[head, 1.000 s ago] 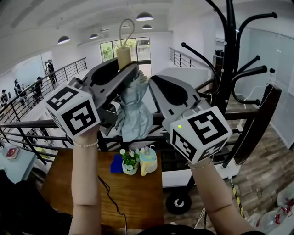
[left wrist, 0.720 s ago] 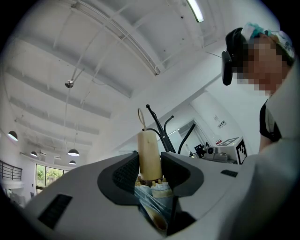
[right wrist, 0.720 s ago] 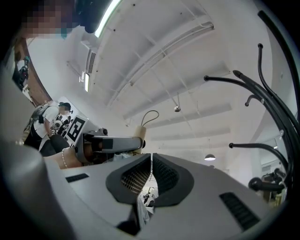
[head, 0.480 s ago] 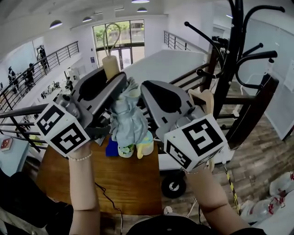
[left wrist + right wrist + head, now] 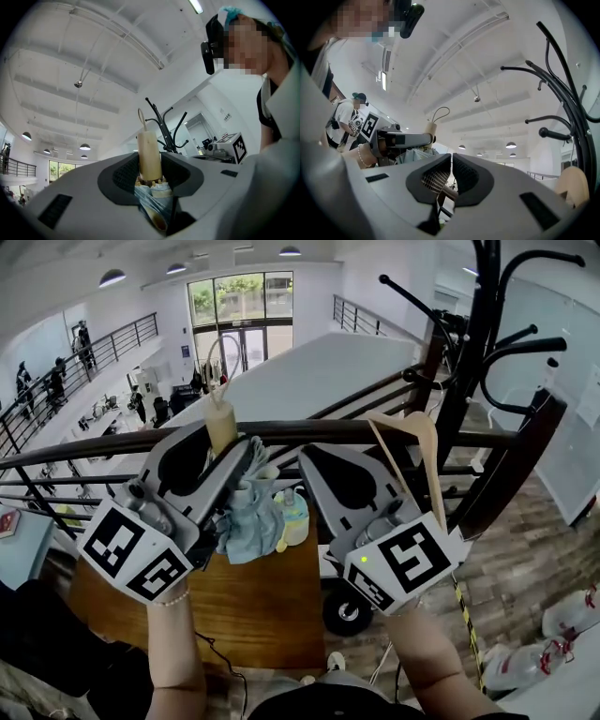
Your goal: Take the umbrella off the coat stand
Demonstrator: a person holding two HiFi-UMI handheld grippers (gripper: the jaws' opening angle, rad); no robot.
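Change, height: both grippers sit lower than a second ago. The umbrella [image 5: 251, 521] has come down with the left gripper [image 5: 234, 456].
Change, backdrop: the umbrella's beige handle [image 5: 221, 426] stood before the far window. It now crosses the black railing [image 5: 328, 432].
Change, newly seen: a wooden hanger [image 5: 422, 439] shows between the right gripper [image 5: 314, 465] and the coat stand [image 5: 473, 352]. It did not show a second ago.
Unchanged: the left gripper's hold on the umbrella looks the same.
Left claw: partly open, its pads clamped on the umbrella just below the handle. The handle rises straight up out of the jaws, and the pale blue folded cloth bunches beneath them.
Right claw: drawn in to a thin slit with nothing between the pads, just beside the umbrella and not touching it.
Umbrella, place: off the coat stand and well to its left, held in the air above the wooden table [image 5: 262, 606].
Count, grippers: two, each with one marker cube [image 5: 131, 554].
Count, umbrellas: one.
Count, coat stands: one, black, with several curved arms.
Count, hangers: one.
Count, tables: one.
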